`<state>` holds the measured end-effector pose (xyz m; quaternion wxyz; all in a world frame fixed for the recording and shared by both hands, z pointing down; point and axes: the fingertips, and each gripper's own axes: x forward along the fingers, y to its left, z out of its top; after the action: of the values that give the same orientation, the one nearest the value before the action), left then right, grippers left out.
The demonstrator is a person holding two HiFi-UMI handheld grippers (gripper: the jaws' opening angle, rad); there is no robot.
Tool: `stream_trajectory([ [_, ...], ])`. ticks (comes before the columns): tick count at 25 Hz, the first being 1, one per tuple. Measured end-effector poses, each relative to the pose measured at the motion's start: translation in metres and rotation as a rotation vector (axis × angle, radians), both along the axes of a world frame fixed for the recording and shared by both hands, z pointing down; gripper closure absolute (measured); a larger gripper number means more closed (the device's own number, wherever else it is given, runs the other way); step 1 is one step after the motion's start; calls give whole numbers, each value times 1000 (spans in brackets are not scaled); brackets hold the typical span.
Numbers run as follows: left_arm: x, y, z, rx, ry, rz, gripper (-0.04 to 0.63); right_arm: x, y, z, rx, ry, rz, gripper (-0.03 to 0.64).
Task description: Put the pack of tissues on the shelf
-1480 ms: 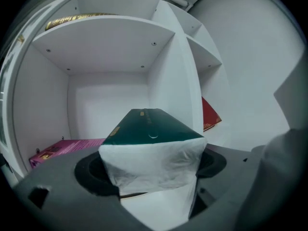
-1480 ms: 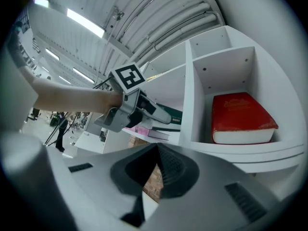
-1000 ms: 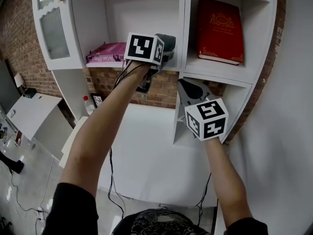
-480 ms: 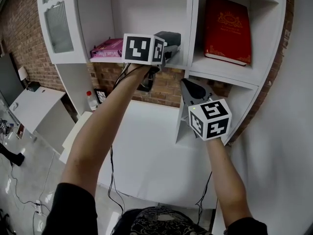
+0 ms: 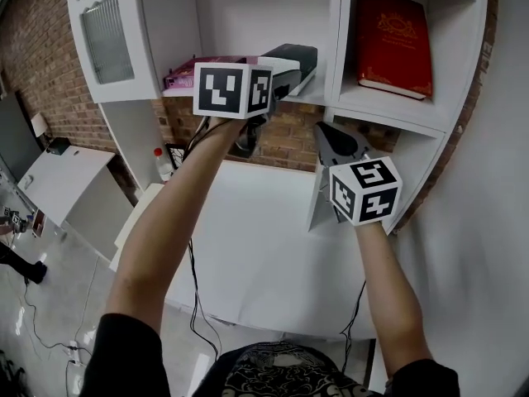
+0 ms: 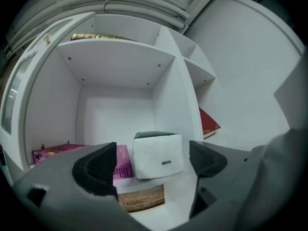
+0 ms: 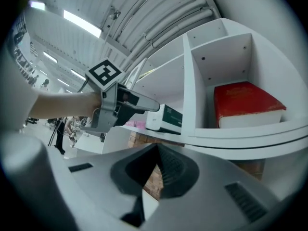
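Two compartments of the white shelf [image 5: 334,31] are occupied: a white, green-topped pack of tissues [image 5: 291,59] beside a pink box [image 5: 183,76], and a red book [image 5: 395,33] at 3 o'clock. The pack points inward lengthwise, untouched. The left gripper [image 6: 153,166] gapes; the right gripper [image 7: 156,170] is closed.

Open shelf bay [image 6: 113,112] above and behind the tissue pack [image 6: 158,155], pink box [image 6: 123,161] at left, divider wall [image 6: 169,100] at right
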<state>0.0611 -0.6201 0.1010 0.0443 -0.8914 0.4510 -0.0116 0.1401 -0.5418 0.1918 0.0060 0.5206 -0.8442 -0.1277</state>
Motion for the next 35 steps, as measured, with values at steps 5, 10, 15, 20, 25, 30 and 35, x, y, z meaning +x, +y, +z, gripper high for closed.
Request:
stream_trajectory([
  [5,-25,23,4,12,17,29,144,-10,15,-5,4,-33,36,612],
  [10,-46,52,9,64,38,40,230,-24,36,-4,2,-57,61,614],
  [15,-53,77,32,105,-9,44,276,-29,57,-1,-1,-69,94,614],
  [20,-55,103,66,107,-49,76,330,-33,80,9,-13,-75,131,614],
  [25,-64,124,96,104,-71,72,409,-42,98,20,-37,-81,140,614],
  [30,-73,138,118,92,-55,61,533,-50,115,33,-56,-92,142,614],
  [35,-80,152,137,68,-45,69,586,-51,129,48,-82,-81,156,614],
])
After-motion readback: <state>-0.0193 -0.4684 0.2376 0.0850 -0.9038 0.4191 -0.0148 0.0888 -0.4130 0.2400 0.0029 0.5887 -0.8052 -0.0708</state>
